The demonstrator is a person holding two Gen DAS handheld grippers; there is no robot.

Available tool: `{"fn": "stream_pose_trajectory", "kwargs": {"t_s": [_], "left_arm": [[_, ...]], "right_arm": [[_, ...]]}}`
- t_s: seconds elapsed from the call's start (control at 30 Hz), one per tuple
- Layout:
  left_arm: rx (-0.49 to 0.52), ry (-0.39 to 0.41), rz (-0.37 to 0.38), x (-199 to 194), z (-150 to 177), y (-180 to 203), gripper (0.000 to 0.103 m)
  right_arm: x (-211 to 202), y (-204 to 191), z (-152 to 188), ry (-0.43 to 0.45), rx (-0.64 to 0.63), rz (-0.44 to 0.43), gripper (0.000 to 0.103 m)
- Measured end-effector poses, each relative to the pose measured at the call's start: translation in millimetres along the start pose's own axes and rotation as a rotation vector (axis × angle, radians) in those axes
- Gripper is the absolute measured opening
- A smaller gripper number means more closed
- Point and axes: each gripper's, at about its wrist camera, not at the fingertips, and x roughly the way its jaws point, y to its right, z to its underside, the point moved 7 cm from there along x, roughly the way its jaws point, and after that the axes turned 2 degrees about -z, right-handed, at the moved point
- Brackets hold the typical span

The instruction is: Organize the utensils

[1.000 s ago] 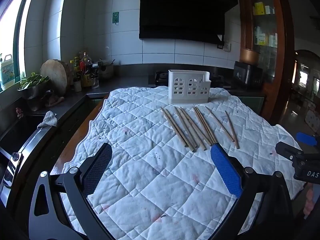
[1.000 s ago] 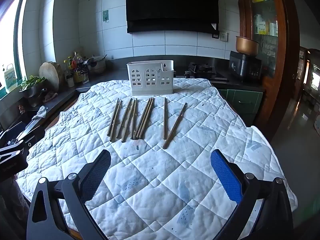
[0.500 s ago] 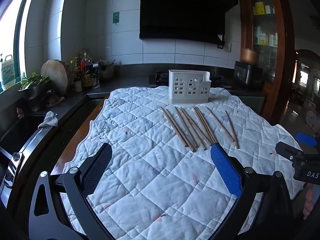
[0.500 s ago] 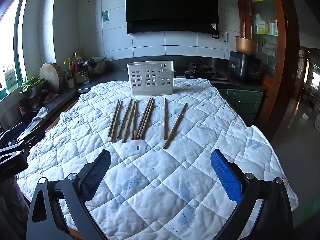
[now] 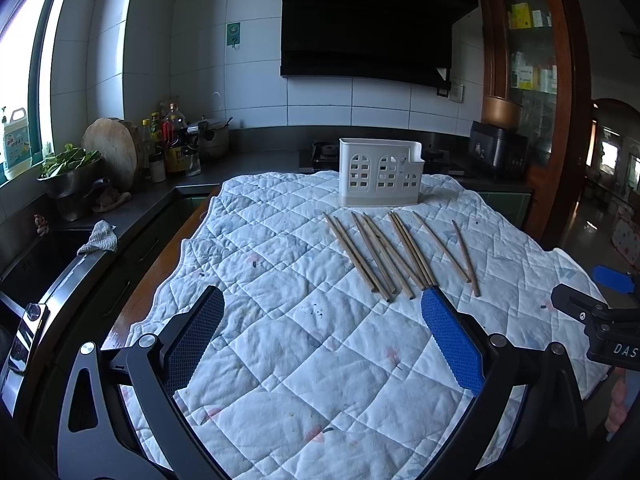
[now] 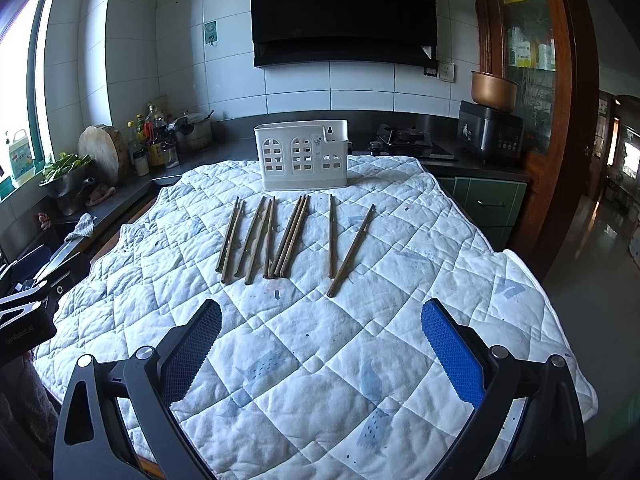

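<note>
Several wooden chopsticks (image 5: 394,254) (image 6: 280,236) lie side by side on the white quilted cloth (image 5: 280,320) (image 6: 320,340) that covers the table. Behind them stands an upright white plastic utensil holder (image 5: 380,178) (image 6: 304,156) with window-shaped cutouts. My left gripper (image 5: 322,318) hovers open over the near cloth, short of the chopsticks' near ends, its blue right pad close to them. My right gripper (image 6: 320,326) is also open and holds nothing, a little before the chopsticks. The right gripper's body shows at the far right edge of the left wrist view (image 5: 600,320).
A dark counter runs behind and to the left, with bottles (image 5: 172,140), a round wooden board (image 5: 114,148), a bowl of greens (image 5: 68,172), a sink (image 5: 32,264) and a rag (image 5: 98,240). A stove (image 6: 404,138) and rice cooker (image 6: 490,132) stand at the back right.
Both views hardly shift; the grippers stay open and the chopsticks and holder have not moved.
</note>
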Motion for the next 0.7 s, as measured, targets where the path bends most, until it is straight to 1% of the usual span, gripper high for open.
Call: {"fn": "stream_pose_trajectory", "kwargs": {"t_s": [0.37, 0.7], "left_arm": [[-0.004, -0.008, -0.003, 2, 5, 0, 0.098], [-0.006, -0.021, -0.007, 8, 11, -1, 0.098]], "right_arm": [[0, -2, 1, -0.003, 0.0, 0.0, 0.097], [9, -2, 4, -0.01, 0.003, 0.001, 0.097]]}}
